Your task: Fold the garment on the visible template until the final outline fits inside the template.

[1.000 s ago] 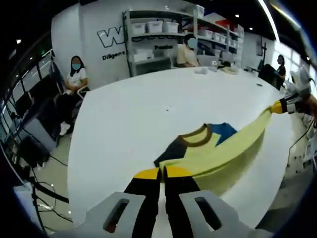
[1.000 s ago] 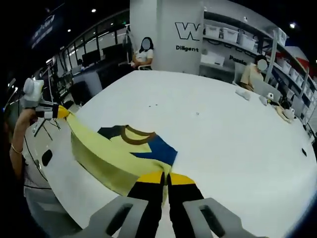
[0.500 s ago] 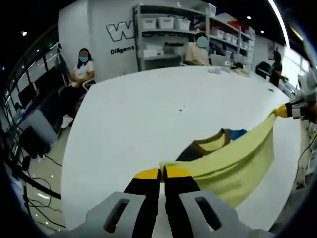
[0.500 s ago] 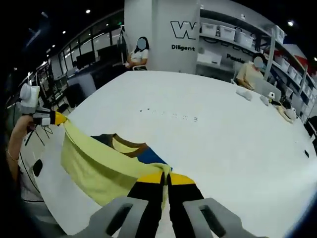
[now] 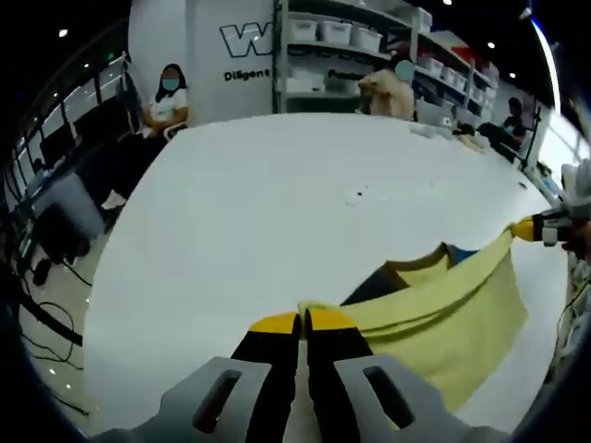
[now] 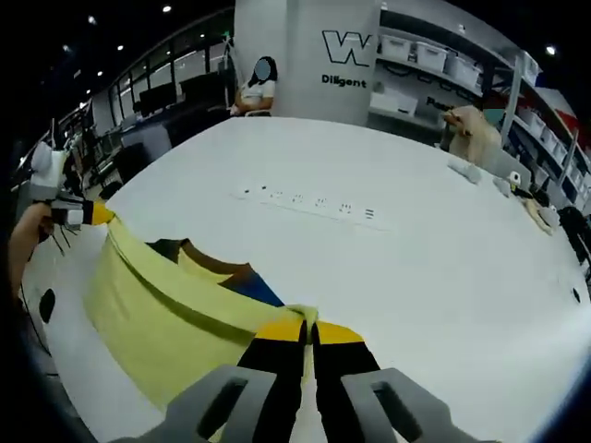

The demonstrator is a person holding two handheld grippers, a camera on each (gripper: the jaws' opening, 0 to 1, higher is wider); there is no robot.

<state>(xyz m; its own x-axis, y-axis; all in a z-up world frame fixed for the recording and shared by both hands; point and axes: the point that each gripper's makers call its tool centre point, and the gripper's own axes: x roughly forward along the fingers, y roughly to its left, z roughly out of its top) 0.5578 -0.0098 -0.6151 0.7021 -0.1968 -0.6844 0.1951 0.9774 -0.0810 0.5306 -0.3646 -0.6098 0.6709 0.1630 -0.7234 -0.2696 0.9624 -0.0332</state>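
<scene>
Large white counter (image 5: 259, 212), rounded edge, spreading ahead of tongs. Beyond far edge: white wall (image 6: 305, 55) with dark "W" lettering, metal shelving (image 5: 323, 55) stacked with white bins (image 6: 416, 57). Seated people at far side (image 5: 171, 97). Dark ceiling with small spot lights (image 6: 166, 9). Glazed partitions far left (image 6: 157, 92). Cables on pale floor, lower left (image 5: 46, 305).
</scene>
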